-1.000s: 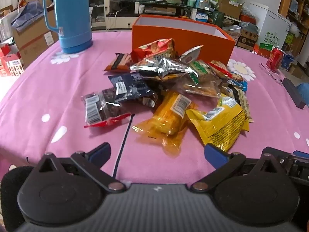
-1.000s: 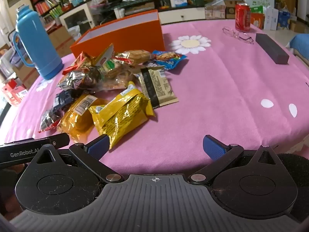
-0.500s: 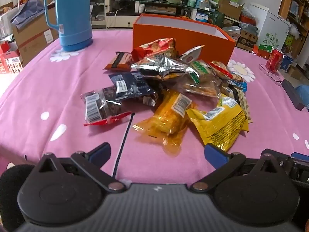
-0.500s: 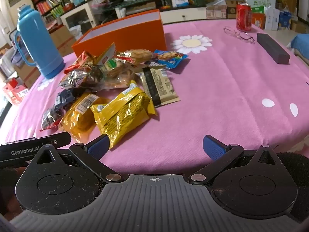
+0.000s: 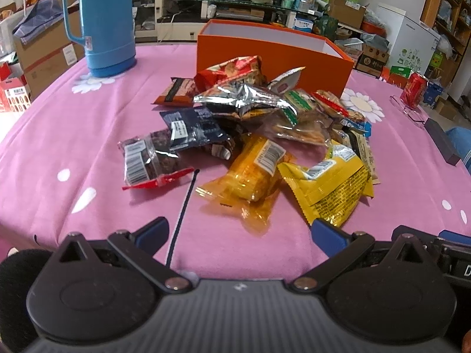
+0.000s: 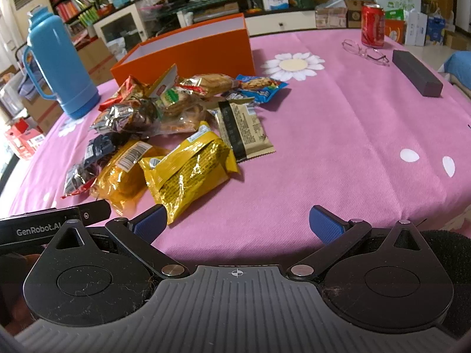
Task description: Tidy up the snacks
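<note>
A heap of snack packets lies on the pink tablecloth [image 5: 73,135] in front of an open orange box [image 5: 273,50] [image 6: 188,50]. Nearest me are a yellow packet [image 5: 332,188] [image 6: 188,170], a clear orange one [image 5: 253,173] [image 6: 123,167] and a dark packet with a red seal [image 5: 150,161]. Silver [image 5: 241,100], red [image 5: 232,70] and beige [image 6: 241,129] packets lie further back. My left gripper [image 5: 240,232] is open, low at the near table edge, short of the orange packet. My right gripper [image 6: 237,223] is open too, its left finger close to the yellow packet's corner.
A blue thermos [image 5: 100,20] [image 6: 59,67] stands at the back left. A red can [image 6: 372,25], glasses [image 6: 365,51] and a dark block [image 6: 416,72] are on the right side of the table. A thin black cord [image 5: 182,214] runs from the left gripper toward the packets.
Both grippers have crept slightly forward toward the pile and stay open. The packets have not moved.
</note>
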A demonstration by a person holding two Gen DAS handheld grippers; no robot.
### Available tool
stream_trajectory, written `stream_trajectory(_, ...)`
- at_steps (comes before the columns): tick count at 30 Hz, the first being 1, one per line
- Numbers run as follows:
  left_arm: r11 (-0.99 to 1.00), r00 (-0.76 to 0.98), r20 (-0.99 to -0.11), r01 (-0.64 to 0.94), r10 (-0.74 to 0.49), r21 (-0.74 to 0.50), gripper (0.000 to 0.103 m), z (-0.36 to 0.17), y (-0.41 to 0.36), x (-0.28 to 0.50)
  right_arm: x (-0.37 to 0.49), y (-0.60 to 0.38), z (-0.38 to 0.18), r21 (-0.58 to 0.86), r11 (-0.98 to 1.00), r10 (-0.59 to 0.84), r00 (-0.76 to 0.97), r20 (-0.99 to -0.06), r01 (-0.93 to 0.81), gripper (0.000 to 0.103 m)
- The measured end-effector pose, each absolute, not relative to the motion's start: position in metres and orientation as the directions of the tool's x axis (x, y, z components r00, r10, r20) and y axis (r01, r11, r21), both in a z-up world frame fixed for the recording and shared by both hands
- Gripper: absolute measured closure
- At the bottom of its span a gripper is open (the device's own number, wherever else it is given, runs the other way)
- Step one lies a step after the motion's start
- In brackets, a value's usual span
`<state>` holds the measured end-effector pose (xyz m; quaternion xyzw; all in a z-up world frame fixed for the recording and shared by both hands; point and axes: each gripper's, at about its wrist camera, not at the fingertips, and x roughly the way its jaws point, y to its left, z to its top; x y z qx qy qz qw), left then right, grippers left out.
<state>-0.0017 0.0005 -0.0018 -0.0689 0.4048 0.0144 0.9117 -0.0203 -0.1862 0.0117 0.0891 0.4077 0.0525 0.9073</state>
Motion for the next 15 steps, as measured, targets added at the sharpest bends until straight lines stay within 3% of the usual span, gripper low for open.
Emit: stream_trajectory(15, 0.99, 0.662, -0.747, -0.061, -0.055, -0.128, 0.001, -0.0052, -0.0024, -0.0013, -0.0186, -0.1875, 0.0094, 0.208, 0.978, 0.171, 0.656, -0.735, -0.022, 0.0)
